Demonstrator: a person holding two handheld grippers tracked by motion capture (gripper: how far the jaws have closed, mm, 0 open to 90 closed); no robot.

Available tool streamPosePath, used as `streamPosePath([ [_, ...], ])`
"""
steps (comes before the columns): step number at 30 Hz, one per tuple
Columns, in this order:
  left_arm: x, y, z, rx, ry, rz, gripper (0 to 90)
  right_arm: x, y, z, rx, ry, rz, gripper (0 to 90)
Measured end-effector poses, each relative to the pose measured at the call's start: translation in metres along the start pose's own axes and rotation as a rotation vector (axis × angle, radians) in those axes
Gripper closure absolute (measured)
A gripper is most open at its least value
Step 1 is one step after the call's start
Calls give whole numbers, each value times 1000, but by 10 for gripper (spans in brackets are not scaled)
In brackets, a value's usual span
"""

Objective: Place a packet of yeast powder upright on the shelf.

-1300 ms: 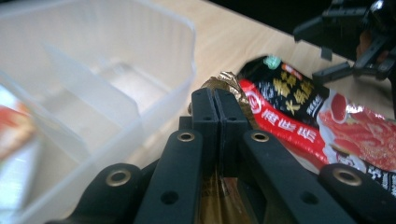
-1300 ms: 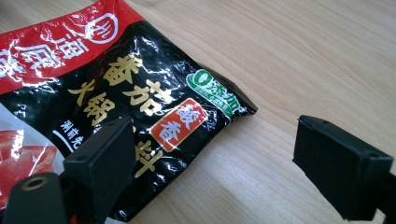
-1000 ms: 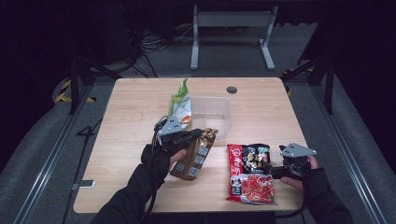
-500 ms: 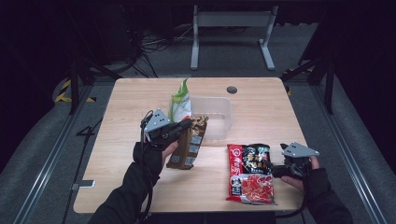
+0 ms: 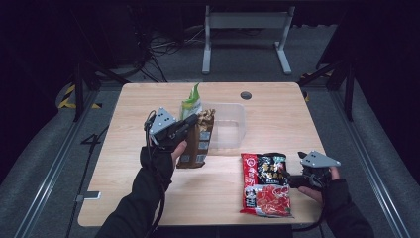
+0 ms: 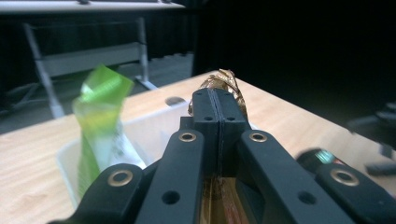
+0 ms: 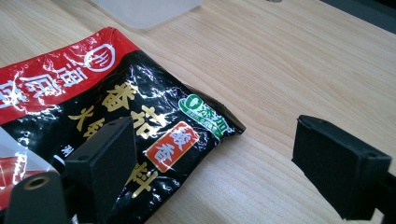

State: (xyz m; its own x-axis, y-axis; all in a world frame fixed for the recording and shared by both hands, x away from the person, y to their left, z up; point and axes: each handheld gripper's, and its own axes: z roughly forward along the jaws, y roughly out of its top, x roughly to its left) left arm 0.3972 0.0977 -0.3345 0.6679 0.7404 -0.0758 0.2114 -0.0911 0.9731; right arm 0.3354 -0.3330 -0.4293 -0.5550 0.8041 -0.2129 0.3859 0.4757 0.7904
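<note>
A brown snack packet (image 5: 198,144) hangs nearly upright over the table's middle. My left gripper (image 5: 194,120) is shut on its crimped top edge (image 6: 224,79), with the jaws pressed together (image 6: 218,100). I cannot tell whether its lower end touches the wood. Just behind it a green packet (image 5: 190,104) stands in a clear plastic tub (image 5: 233,124). A red-and-black sauce packet (image 5: 265,183) lies flat at the front right. My right gripper (image 5: 292,176) rests low at that packet's right edge. It is open (image 7: 219,158), one pad over the packet's corner (image 7: 116,93) and the other over bare wood.
The wooden table (image 5: 277,114) has a round cable hole (image 5: 245,95) behind the tub. Dark floor, rails and a metal frame surround the table. The tub's corner (image 7: 144,9) lies beyond the sauce packet in the right gripper view.
My left gripper has risen and shifted towards the tub, swinging the brown packet from lying slanted on the table to hanging upright. The right gripper has stayed put.
</note>
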Motion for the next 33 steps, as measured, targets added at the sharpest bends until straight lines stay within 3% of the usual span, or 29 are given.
streamPosePath([
  [4,4,11,12,-16,35,-24,893,-1,-2,-2,0,-3,9,140],
  [5,5,16,21,-21,77,-23,893,-1,-3,-3,-2,-5,11,140],
  [6,5,16,21,-21,77,-23,893,-1,-3,-3,-2,-5,11,140],
  [9,6,25,42,-15,128,-22,893,-2,-4,-5,-2,-7,16,139],
  [11,5,27,45,-14,139,-19,893,-2,-5,-5,-1,-8,16,139],
  [14,3,32,64,-1,162,-7,893,-3,-6,-6,0,-7,22,139],
  [16,1,36,75,16,215,23,893,-3,-6,-7,-1,-9,22,139],
  [19,4,40,87,22,253,27,893,-3,-7,-6,4,-7,19,138],
  [25,11,36,111,35,281,29,893,-4,-8,-5,10,-4,15,138],
  [29,12,31,127,62,348,65,893,-4,-8,-4,16,-6,13,138],
  [30,12,31,127,62,348,65,893,-4,-8,-4,16,-6,13,138],
  [33,14,27,138,72,366,24,893,-3,-9,-4,22,-8,2,138],
])
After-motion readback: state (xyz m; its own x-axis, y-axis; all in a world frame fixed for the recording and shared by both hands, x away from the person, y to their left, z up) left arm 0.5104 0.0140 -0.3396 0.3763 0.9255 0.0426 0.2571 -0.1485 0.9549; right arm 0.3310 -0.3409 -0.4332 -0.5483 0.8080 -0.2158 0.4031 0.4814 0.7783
